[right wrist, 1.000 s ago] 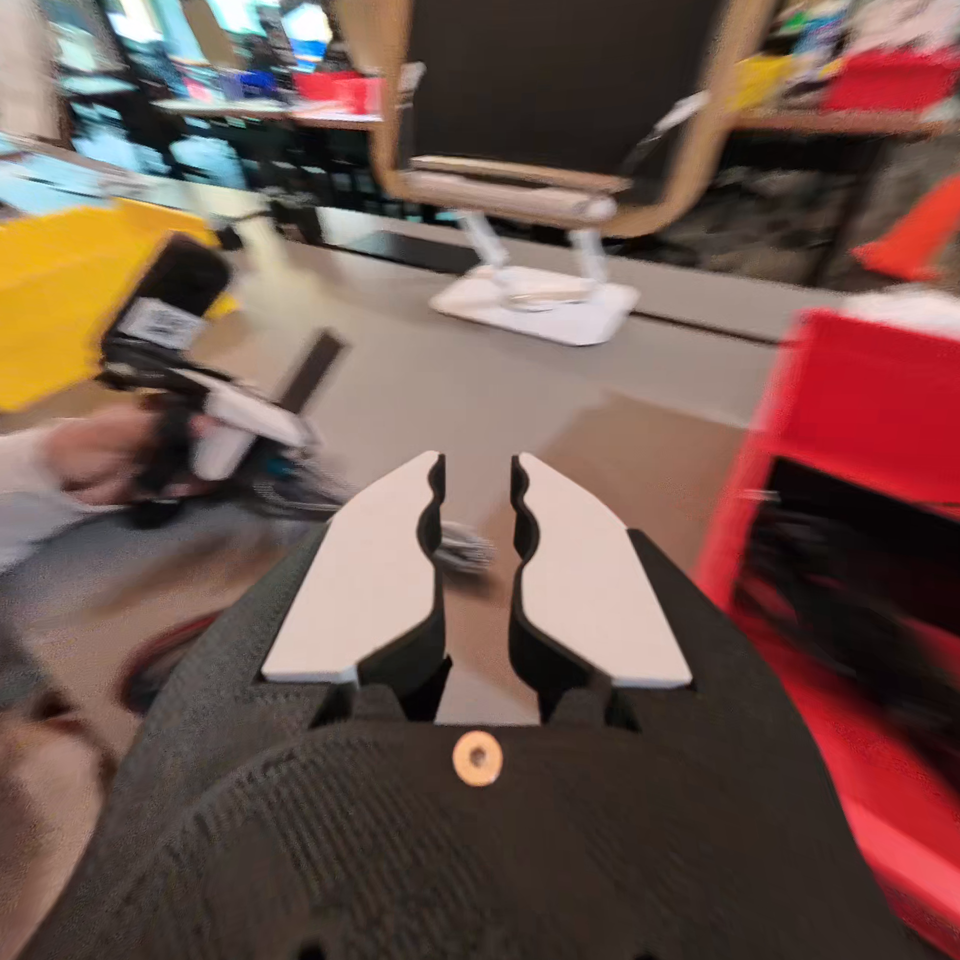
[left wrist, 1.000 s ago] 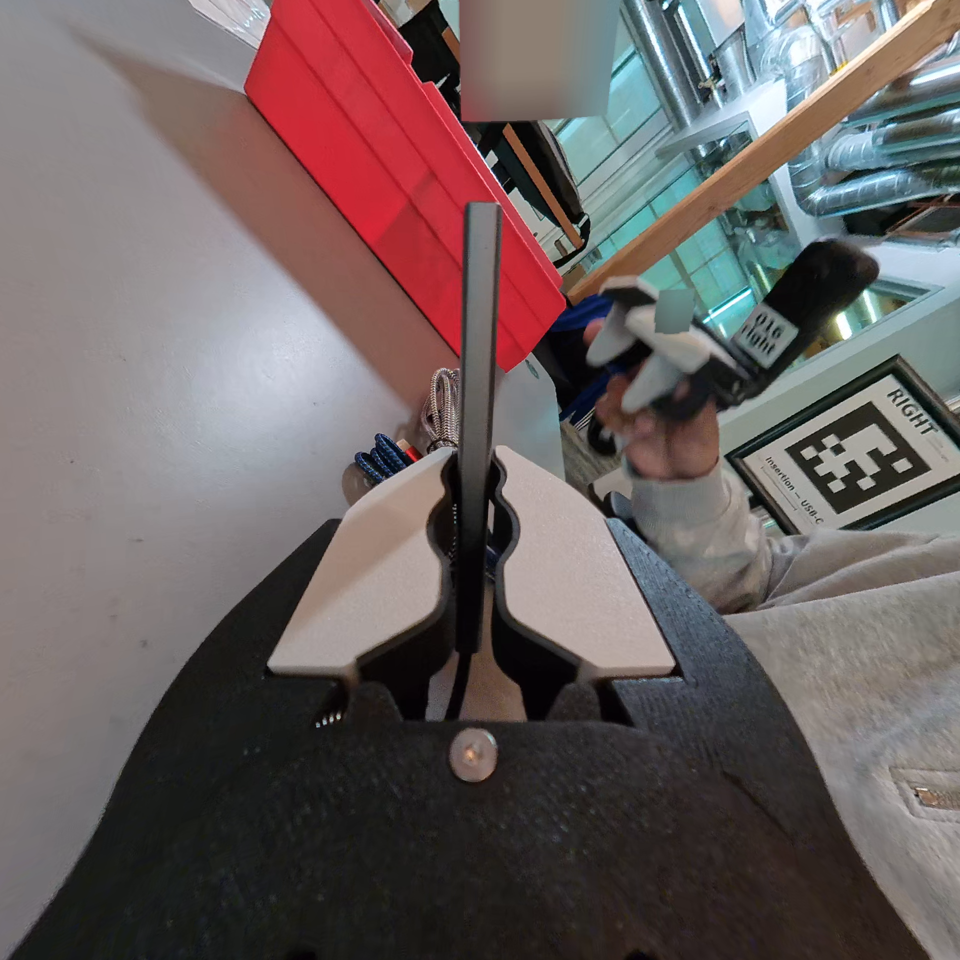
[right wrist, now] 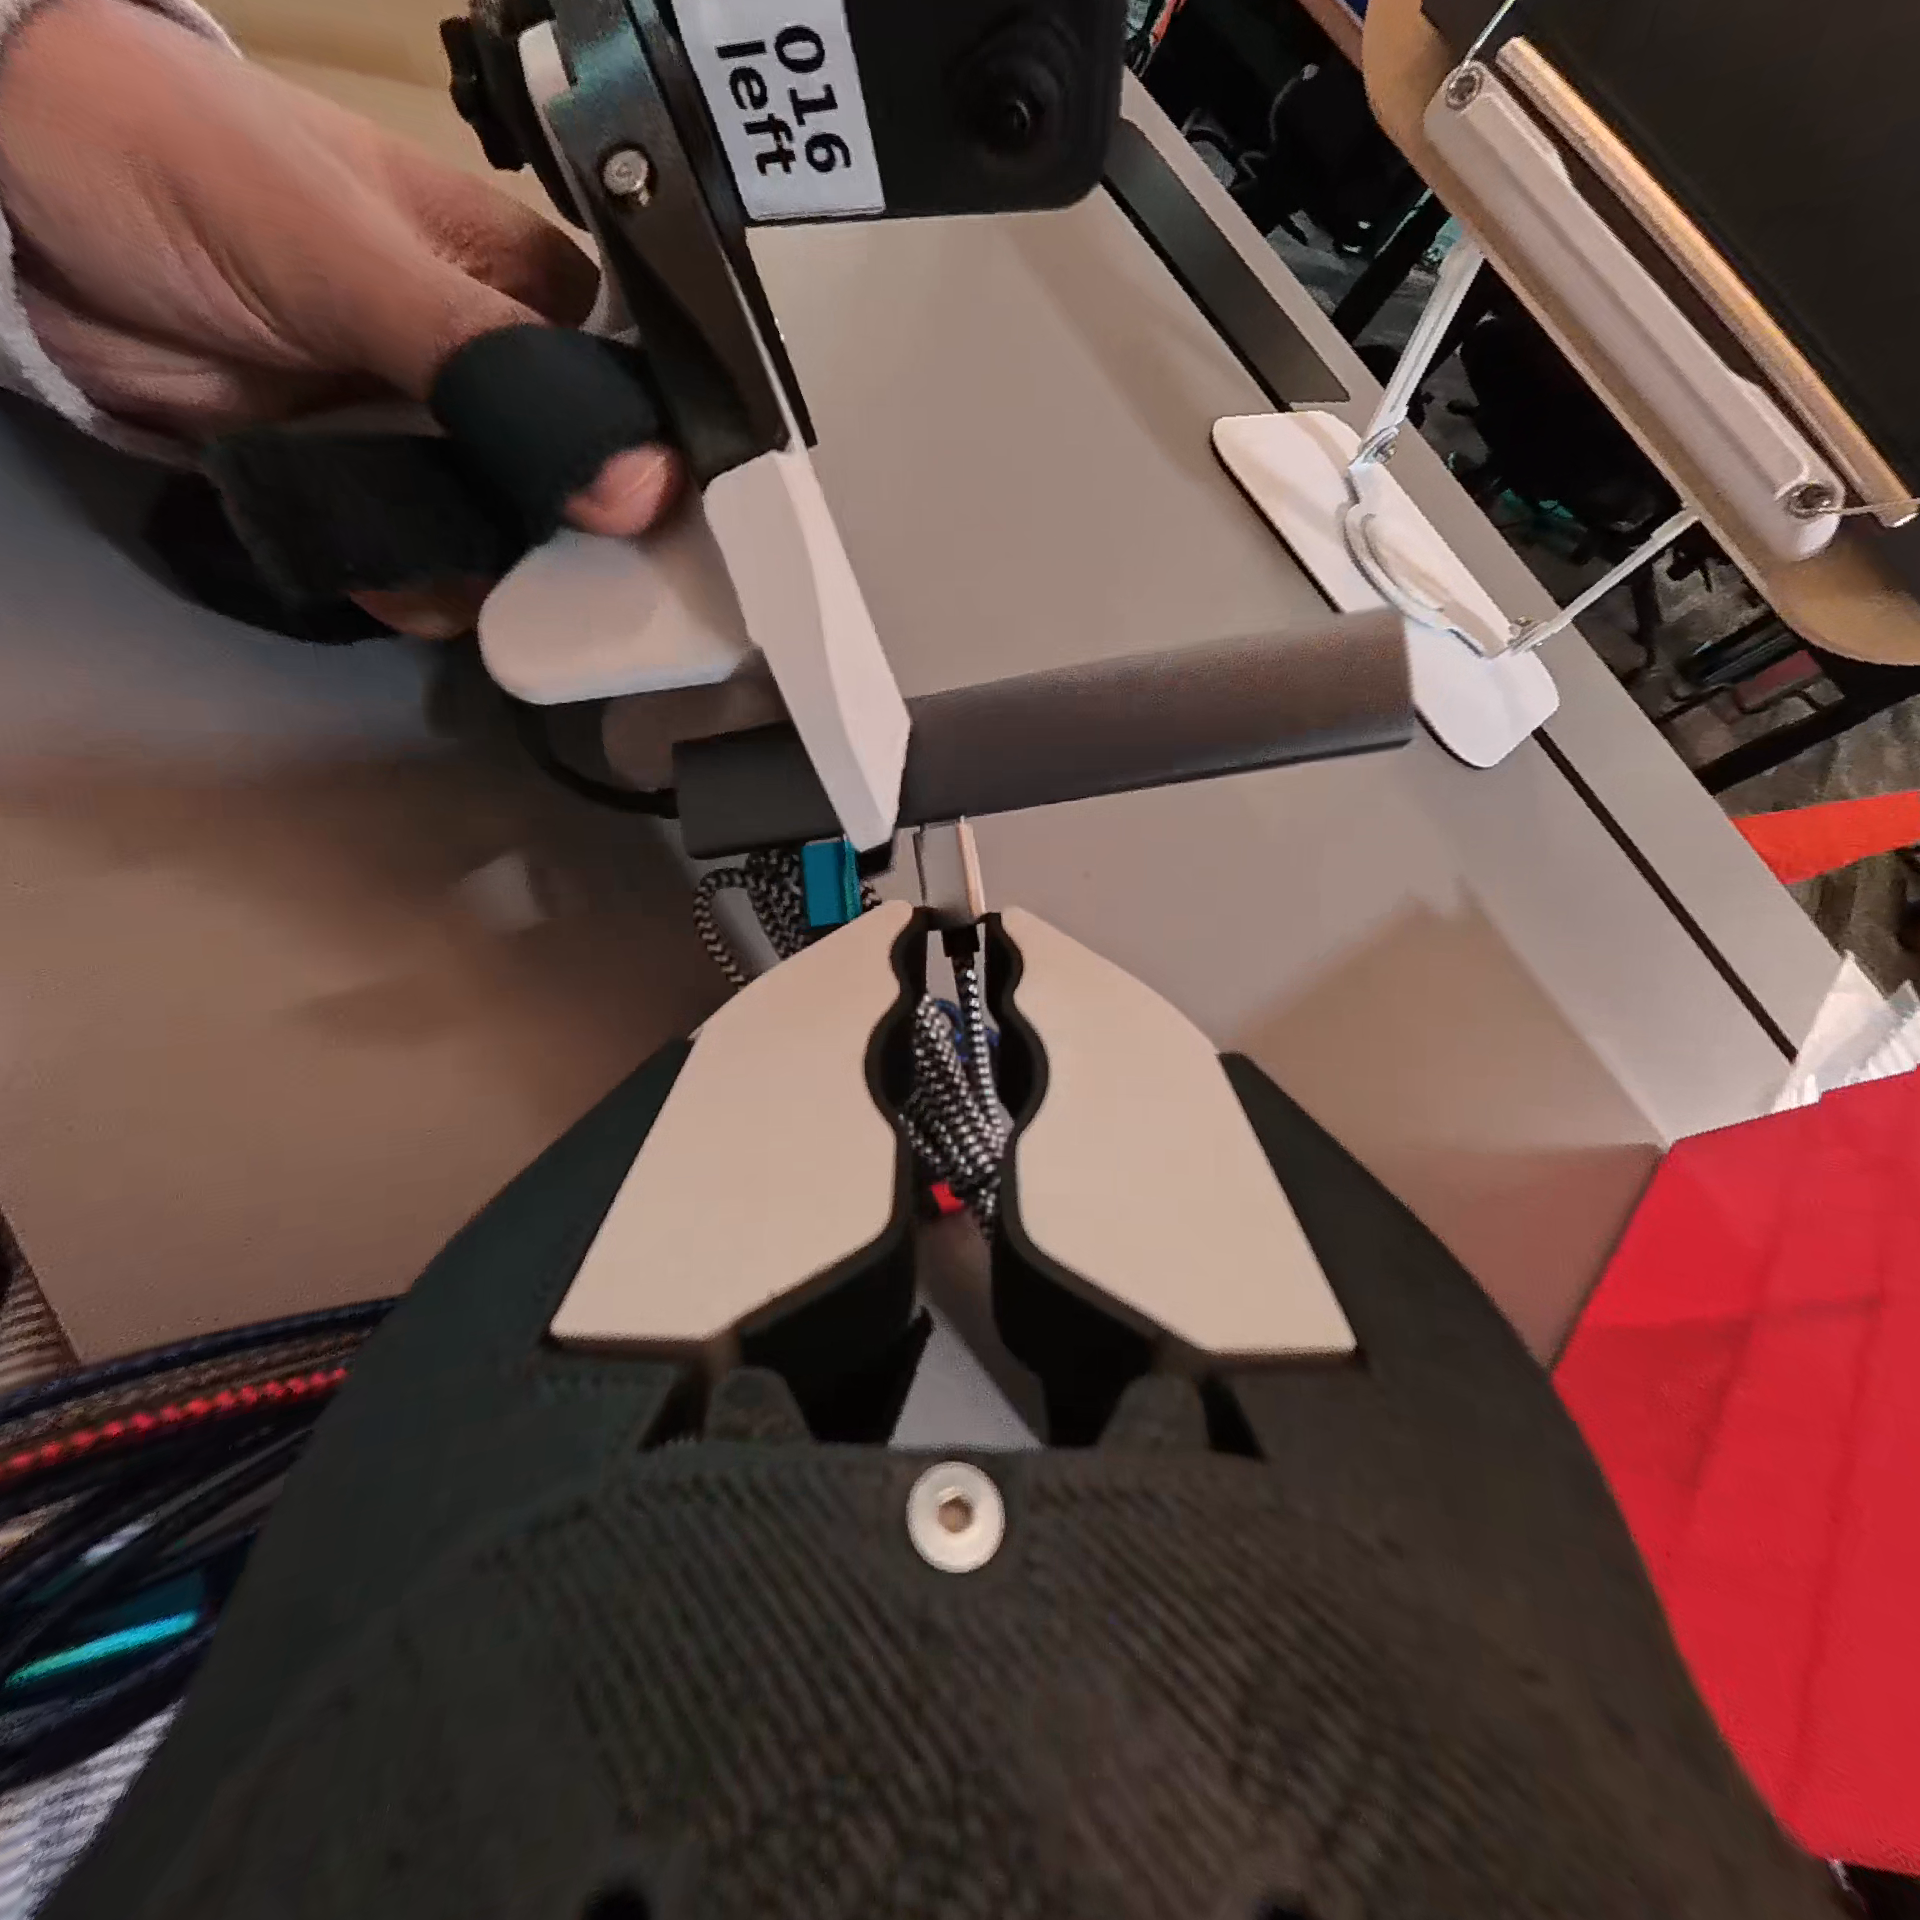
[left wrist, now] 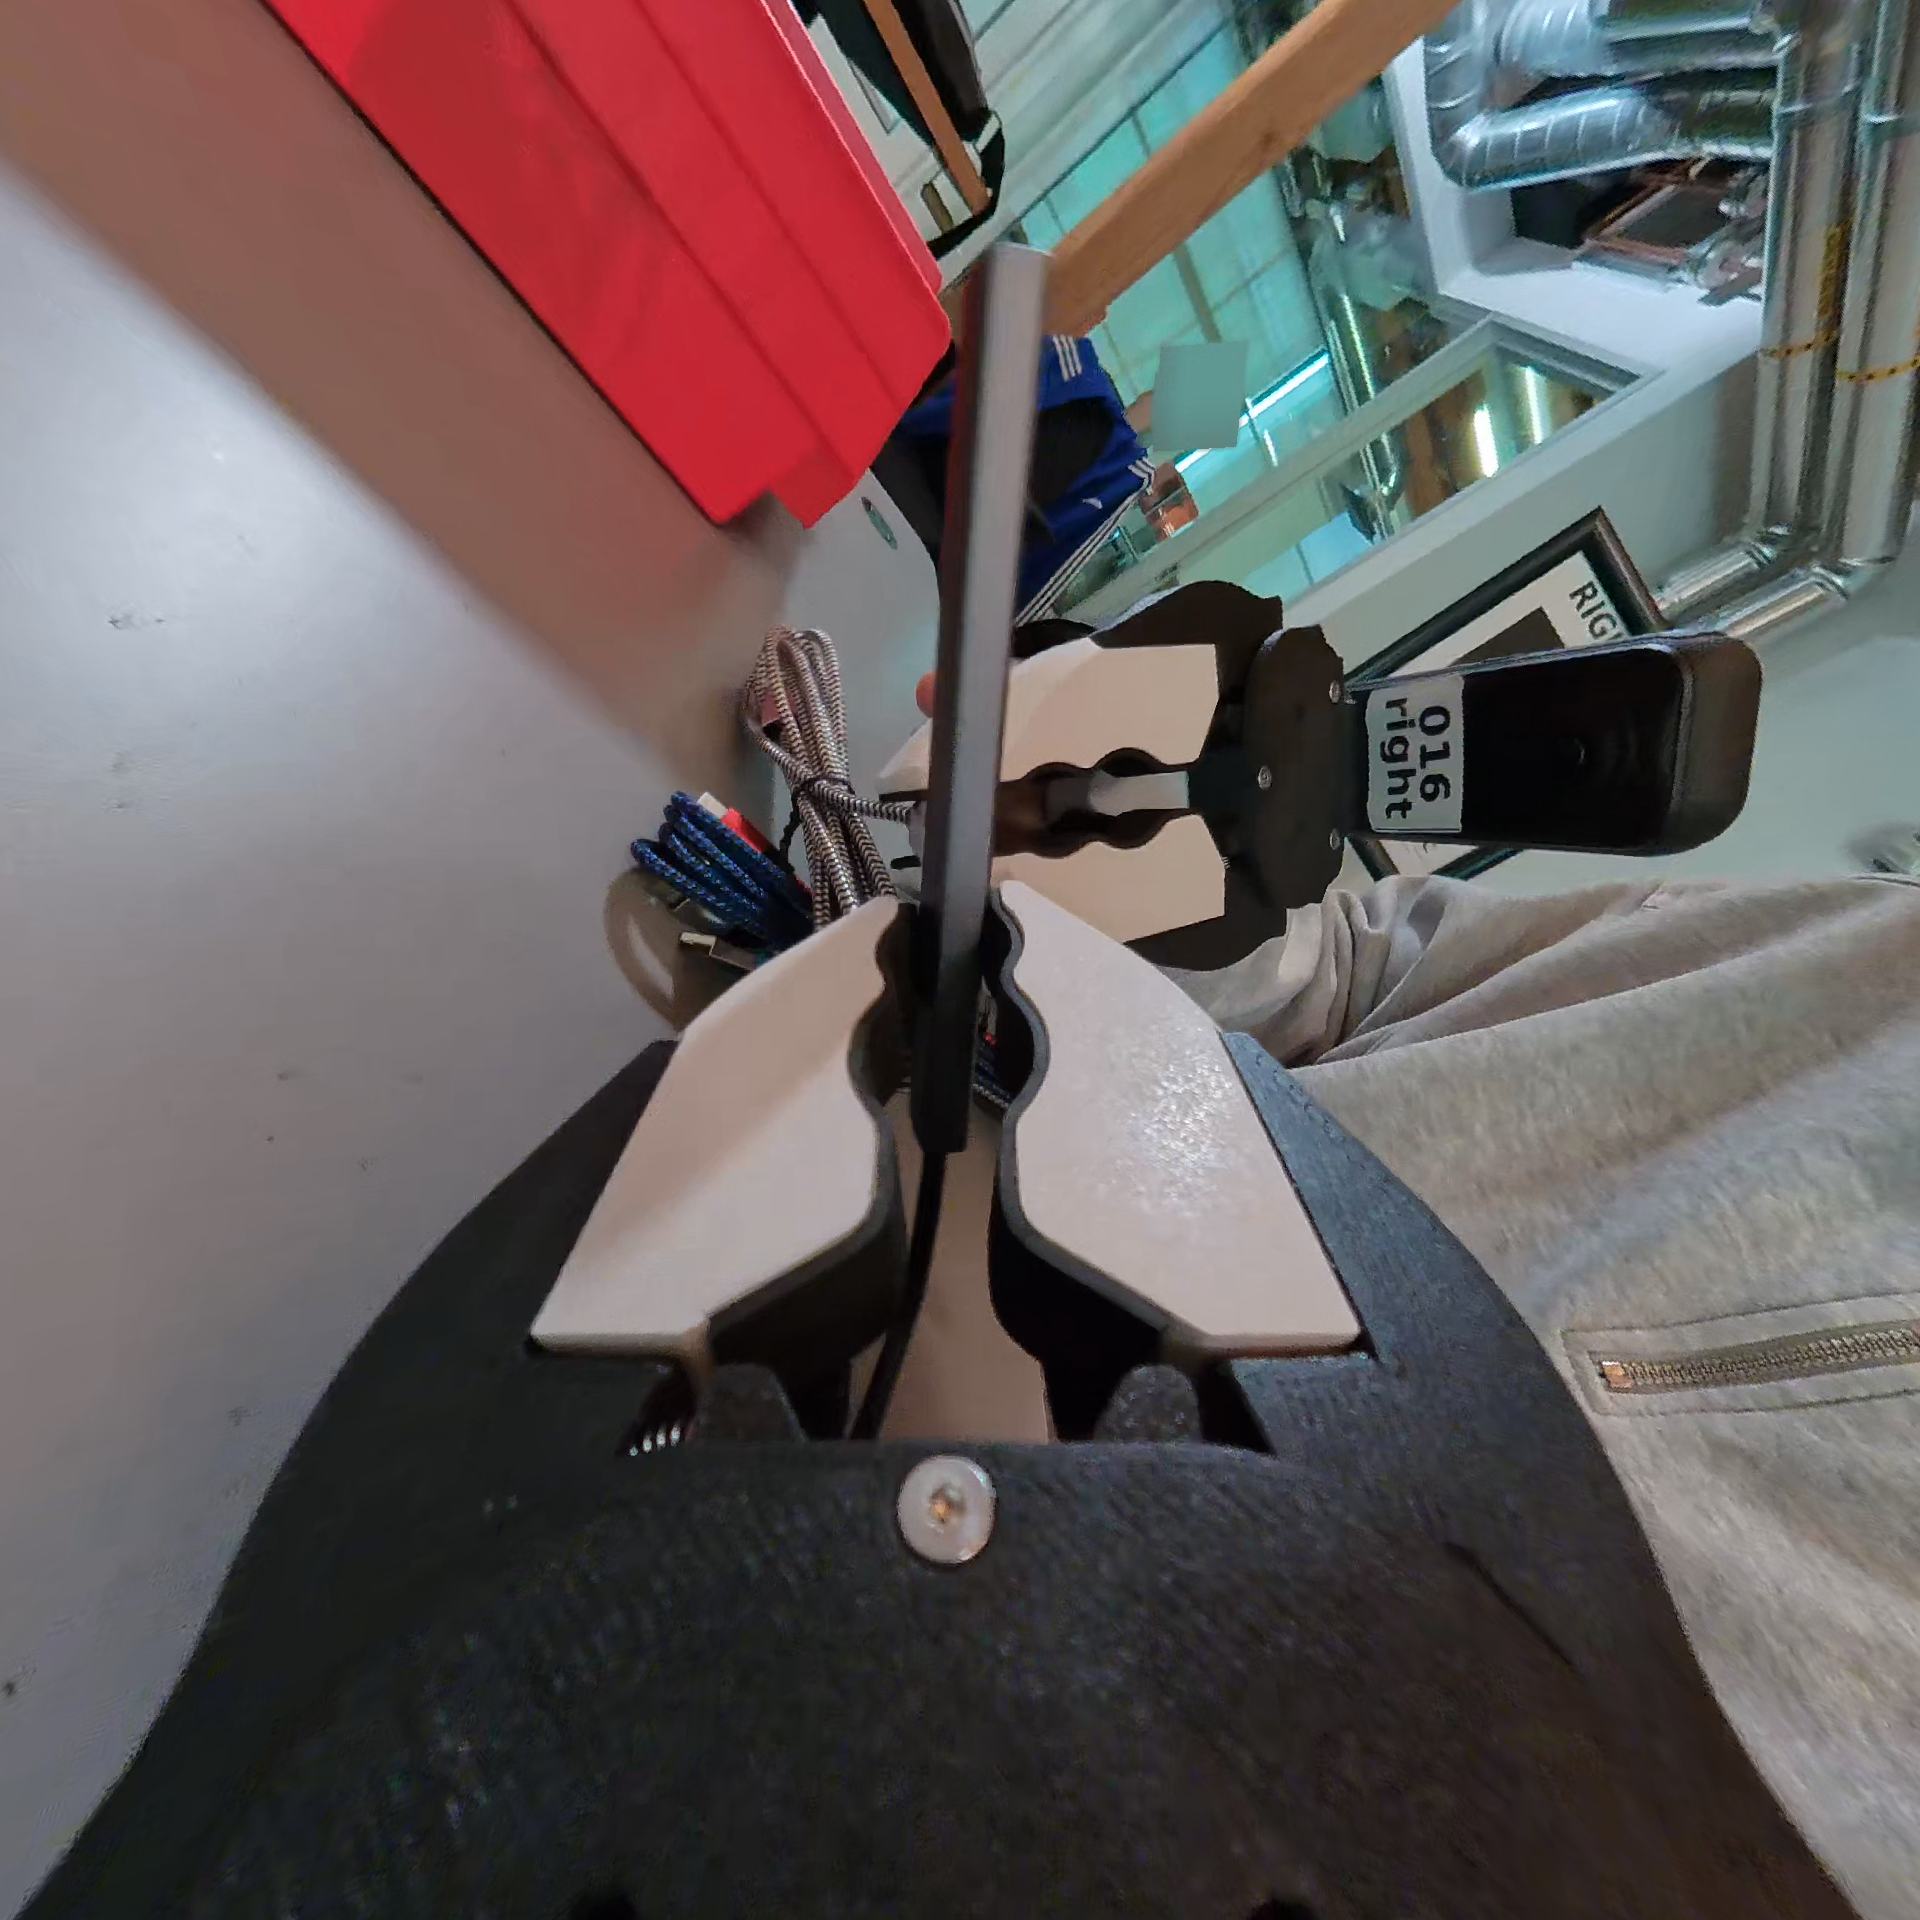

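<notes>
The left gripper [left wrist: 951, 966] has its jaws clamped on a slim dark grey bar-shaped device [left wrist: 971, 623], gripped near one end, w/ most of the bar sticking out past the jaw tips. In the right wrist view the same bar [right wrist: 1143, 717] runs crosswise, held above the grey table [right wrist: 1195, 987] by the left gripper [right wrist: 868, 790], whose handle sits in the person's hand [right wrist: 312, 343].

The right gripper [right wrist: 956, 925] has its jaws pressed together on a black-and-white braided cable [right wrist: 951, 1081] right behind its metal plug [right wrist: 951, 868]. The plug pokes out past the jaw tips and points straight at the bar's long side edge, just beside the left gripper's fingers; whether the tip is touching or inside the bar can't be told. The cable's slack trails back between the jaws.

In the left wrist view the right gripper [left wrist: 935, 805] comes in from the side, w/ more braided cable [left wrist: 821, 769] and a coiled blue cable [left wrist: 717, 862] lying on the table behind the bar, near the table's edge. A red bin [left wrist: 623, 239] stands on the table beyond them; in the right wrist view the red bin [right wrist: 1745, 1403] is at the table's near right. A grey sleeve [left wrist: 1558, 1039] fills the right side.
</notes>
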Tool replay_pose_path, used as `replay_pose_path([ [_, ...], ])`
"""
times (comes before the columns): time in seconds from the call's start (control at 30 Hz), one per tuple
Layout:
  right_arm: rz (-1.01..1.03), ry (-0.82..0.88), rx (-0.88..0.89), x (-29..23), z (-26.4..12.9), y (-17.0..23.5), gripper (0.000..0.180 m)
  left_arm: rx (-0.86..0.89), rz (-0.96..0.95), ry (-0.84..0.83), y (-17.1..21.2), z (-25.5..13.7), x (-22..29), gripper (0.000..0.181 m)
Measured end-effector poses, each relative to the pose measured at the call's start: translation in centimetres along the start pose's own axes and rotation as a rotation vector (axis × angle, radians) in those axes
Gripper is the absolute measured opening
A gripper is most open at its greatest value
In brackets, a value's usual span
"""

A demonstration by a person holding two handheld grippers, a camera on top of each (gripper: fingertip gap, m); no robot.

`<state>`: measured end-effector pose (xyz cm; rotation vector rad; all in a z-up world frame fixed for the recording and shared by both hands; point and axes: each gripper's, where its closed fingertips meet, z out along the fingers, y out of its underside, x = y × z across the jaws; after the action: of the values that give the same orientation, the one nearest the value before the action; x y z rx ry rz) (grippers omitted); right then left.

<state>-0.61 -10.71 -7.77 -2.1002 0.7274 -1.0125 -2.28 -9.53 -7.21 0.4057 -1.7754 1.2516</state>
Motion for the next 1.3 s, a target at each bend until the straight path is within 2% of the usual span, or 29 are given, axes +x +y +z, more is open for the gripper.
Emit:
replay_pose_path([
  [0.03, -0.011, -0.002, -0.004, -0.1, 0.0, 0.1, 0.01, -0.01, 0.002, -0.007, 0.1, 0.0, 0.0, 0.013],
  [0.3, -0.308, 0.129, -0.051, -0.2, 0.3, 0.5, 0.011, -0.048, 0.02, -0.069, 0.7, 0.2, -0.5, 0.013],
  [0.4, -0.383, 0.18, -0.071, 0.0, 0.3, 0.5, 0.018, -0.069, 0.058, -0.109, 0.9, 0.2, -0.7, 0.013],
  [0.53, -0.323, 0.151, -0.057, 0.0, 0.3, 0.5, 0.02, -0.085, 0.089, -0.125, 1.0, 0.3, -0.6, 0.013],
  [0.63, -0.267, 0.092, -0.053, -0.5, 0.4, 0.7, 0.011, -0.105, 0.114, -0.135, 1.2, 0.4, -0.5, 0.013],
  [0.87, -0.303, 0.103, -0.103, -0.3, 0.3, 0.8, 0.011, -0.098, 0.144, -0.159, 1.0, 0.5, -0.3, 0.015],
  [1.03, -0.151, 0.041, -0.084, 0.3, 0.0, 0.6, 0.011, -0.072, 0.163, -0.205, 0.5, 0.7, 0.0, 0.016],
  [1.3, 0.05, 0.039, -0.14, 0.6, 1.0, 0.9, 0.01, -0.067, 0.24, -0.342, -0.1, 0.1, -0.7, 0.016],
])
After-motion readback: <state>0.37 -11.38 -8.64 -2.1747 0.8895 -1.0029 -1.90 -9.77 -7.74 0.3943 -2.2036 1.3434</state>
